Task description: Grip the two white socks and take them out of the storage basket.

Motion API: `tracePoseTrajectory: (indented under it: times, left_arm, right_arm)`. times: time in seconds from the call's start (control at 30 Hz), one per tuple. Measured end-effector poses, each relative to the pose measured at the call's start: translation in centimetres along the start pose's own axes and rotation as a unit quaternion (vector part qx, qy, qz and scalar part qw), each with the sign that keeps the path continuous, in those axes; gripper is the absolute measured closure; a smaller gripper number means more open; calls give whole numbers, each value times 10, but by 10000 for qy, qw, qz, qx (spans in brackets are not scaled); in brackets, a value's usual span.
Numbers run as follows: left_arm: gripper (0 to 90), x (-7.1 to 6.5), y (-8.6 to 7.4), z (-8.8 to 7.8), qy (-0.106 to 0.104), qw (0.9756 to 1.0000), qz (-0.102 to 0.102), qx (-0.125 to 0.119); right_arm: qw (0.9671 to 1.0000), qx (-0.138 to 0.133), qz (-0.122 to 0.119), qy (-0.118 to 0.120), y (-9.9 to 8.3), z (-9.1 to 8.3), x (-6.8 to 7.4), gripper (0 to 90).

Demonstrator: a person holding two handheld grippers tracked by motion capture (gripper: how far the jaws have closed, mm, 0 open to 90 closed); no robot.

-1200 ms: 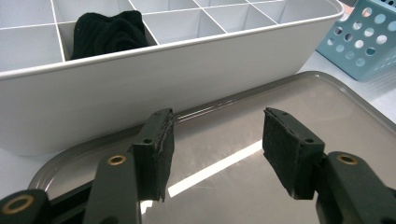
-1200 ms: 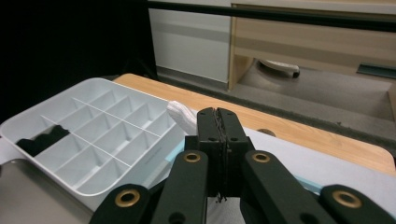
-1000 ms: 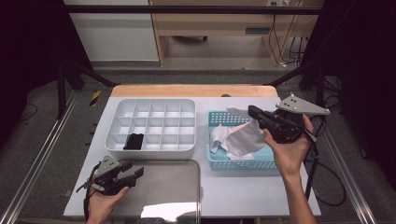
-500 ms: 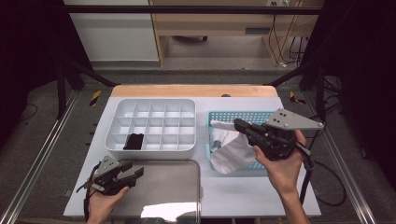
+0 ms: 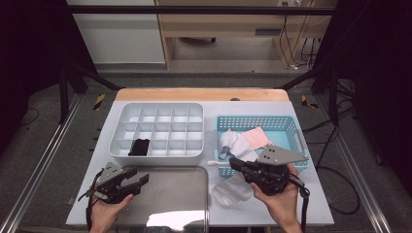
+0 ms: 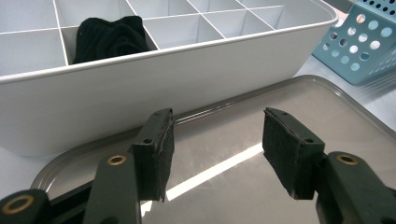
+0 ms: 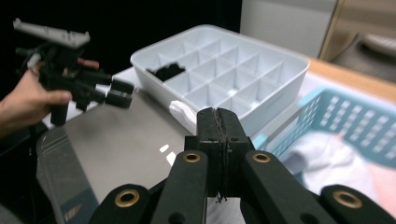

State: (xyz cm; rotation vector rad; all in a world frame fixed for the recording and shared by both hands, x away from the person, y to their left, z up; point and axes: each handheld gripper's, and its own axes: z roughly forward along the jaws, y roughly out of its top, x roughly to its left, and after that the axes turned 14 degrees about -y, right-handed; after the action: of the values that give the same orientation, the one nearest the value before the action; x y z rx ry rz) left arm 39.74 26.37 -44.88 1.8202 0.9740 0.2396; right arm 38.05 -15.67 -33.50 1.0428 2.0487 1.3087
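My right gripper [image 5: 234, 164] is shut on a white sock [image 5: 227, 192]. The sock hangs from the jaws down to the table, just right of the metal tray [image 5: 165, 201]. In the right gripper view the jaws [image 7: 218, 125] are pressed together, and a bit of the white sock [image 7: 183, 113] pokes out beyond them. At the tray's near-left corner my left gripper [image 5: 140, 180] hovers open and holds nothing. Its jaws [image 6: 215, 151] face the white divided organizer [image 6: 140, 88]. A black sock [image 5: 141, 146] lies in one near-left compartment of the organizer [image 5: 158, 109].
A blue basket [image 5: 289, 125] at the right holds more white cloth [image 5: 233, 143] and a pink cloth [image 5: 256, 137]. The organizer stands directly behind the metal tray. The basket's front wall is close behind my right gripper. The table's front edge runs near both hands.
My right gripper has come down and toward the near side, from above the basket to in front of it, with the white sock trailing. The left gripper has stayed put.
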Motion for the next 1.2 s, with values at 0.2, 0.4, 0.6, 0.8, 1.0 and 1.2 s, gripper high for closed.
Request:
tracePoseTrajectory:
  times: [0.2, 0.4, 0.6, 0.8, 1.0, 1.2]
  left_arm:
    - [427, 0, 0, 0, -6, 10000, 15, 11]
    - [428, -1, -1, 1, -4, 10000, 17, 27]
    - [428, 0, -2, 1, -8, 10000, 9, 40]
    - [427, 0, -2, 1, -15, 10000, -1, 44]
    - [421, 0, -2, 1, -16, 10000, -26, 40]
    - [421, 2, -2, 2, -39, 9999, -94, 50]
  right_arm:
    - [9985, 502, 128, 164, -37, 21, 3, 897]
    - [9950, 960, 265, 108, -72, 38, -1, 896]
    - [9903, 1331, 404, -15, -103, 52, -6, 887]
    - [9890, 1417, 415, -74, -112, 60, -7, 841]
    - [9931, 1089, 424, -65, -102, 52, -8, 734]
    - [9957, 724, 444, -370, -82, 41, -15, 670]
